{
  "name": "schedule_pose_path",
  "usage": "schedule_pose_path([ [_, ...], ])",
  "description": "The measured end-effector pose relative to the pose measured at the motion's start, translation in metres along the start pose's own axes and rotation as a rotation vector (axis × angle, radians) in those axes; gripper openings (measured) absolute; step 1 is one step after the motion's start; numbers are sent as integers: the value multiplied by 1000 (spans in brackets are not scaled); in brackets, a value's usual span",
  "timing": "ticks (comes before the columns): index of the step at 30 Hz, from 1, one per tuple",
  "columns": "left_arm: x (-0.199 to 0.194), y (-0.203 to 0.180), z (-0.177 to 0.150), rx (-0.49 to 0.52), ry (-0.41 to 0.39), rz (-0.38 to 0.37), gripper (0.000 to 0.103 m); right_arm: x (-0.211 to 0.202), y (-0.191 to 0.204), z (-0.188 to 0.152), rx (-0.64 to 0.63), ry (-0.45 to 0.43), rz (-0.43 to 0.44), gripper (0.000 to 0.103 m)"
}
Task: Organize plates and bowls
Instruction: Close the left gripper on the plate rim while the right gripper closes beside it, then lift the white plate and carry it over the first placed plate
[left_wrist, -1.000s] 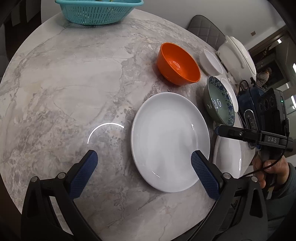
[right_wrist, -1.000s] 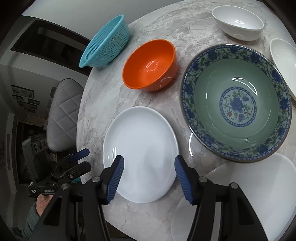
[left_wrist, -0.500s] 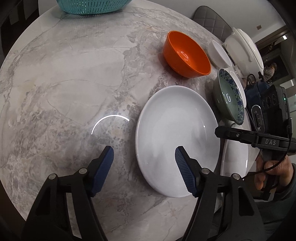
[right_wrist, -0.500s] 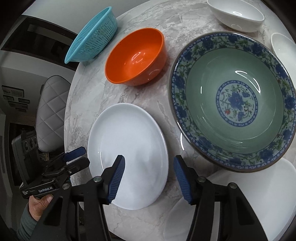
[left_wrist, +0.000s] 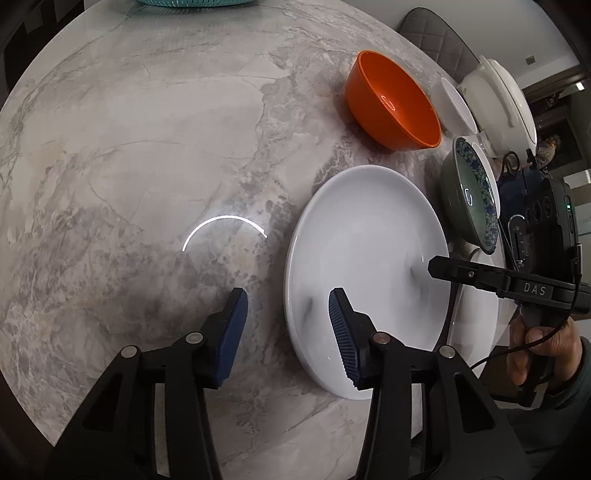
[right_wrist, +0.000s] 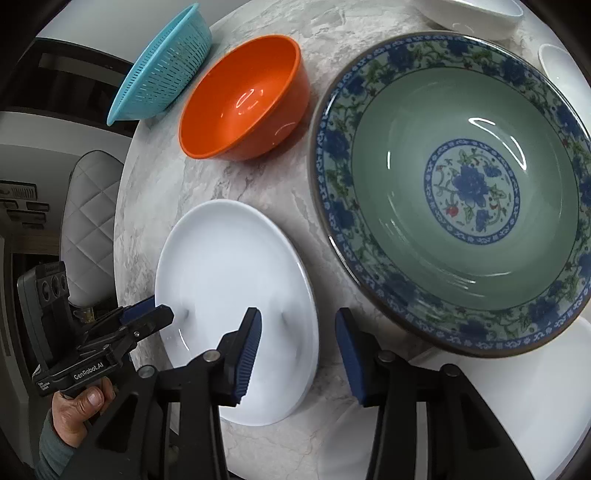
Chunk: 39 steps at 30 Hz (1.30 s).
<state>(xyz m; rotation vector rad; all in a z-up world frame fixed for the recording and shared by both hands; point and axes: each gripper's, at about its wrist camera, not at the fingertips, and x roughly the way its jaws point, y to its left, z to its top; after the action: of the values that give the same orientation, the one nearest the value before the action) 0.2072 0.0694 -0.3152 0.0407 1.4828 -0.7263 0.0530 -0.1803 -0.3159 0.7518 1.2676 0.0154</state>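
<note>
My left tongs (left_wrist: 284, 321) stand partly open, holding nothing. One blue pad (left_wrist: 232, 325) hangs over the bare marble table (left_wrist: 129, 155), the other over the near-left part of the white plate (left_wrist: 365, 254), so the plate's rim lies between them; whether either pad touches it I cannot tell.

My right tongs (right_wrist: 297, 350) are partly open too, and empty. The left pad (right_wrist: 249, 350) sits above the plate's right side, the right pad (right_wrist: 349, 354) beyond its edge over the table, with the rim in the gap.

The white plate lies flat near the table's edge, plain and glossy, with soft shadows of the pads on it. Just beside it, toward my right hand (left_wrist: 539, 343), stands the big green bowl (right_wrist: 461, 199) with its blue flower border and a flower medallion at the bottom. A second white plate (right_wrist: 517, 387) lies partly under that bowl's near rim. The orange bowl (right_wrist: 243, 99) stands upright beyond the white plate, near it but apart, and the teal basket (right_wrist: 166, 66) sits farther back at the table's far side.
</note>
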Motion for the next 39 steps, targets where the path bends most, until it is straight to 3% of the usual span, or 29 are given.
schedule_pose_path([
  [6,2,3,1,-17,-5,-19,40,4,3,2,11,7,8,44],
  [11,3,3,0,-9,17,-10,15,5,4,1,9,16,1,35],
  [15,9,0,-1,-11,29,-4,10,8,7,1,-5,21,-18,22],
  [18,10,-4,0,6,30,16,9,10,7,0,-8,26,-35,11],
  [39,3,-11,0,-2,31,39,9,6,13,-5,-36,27,-37,10],
])
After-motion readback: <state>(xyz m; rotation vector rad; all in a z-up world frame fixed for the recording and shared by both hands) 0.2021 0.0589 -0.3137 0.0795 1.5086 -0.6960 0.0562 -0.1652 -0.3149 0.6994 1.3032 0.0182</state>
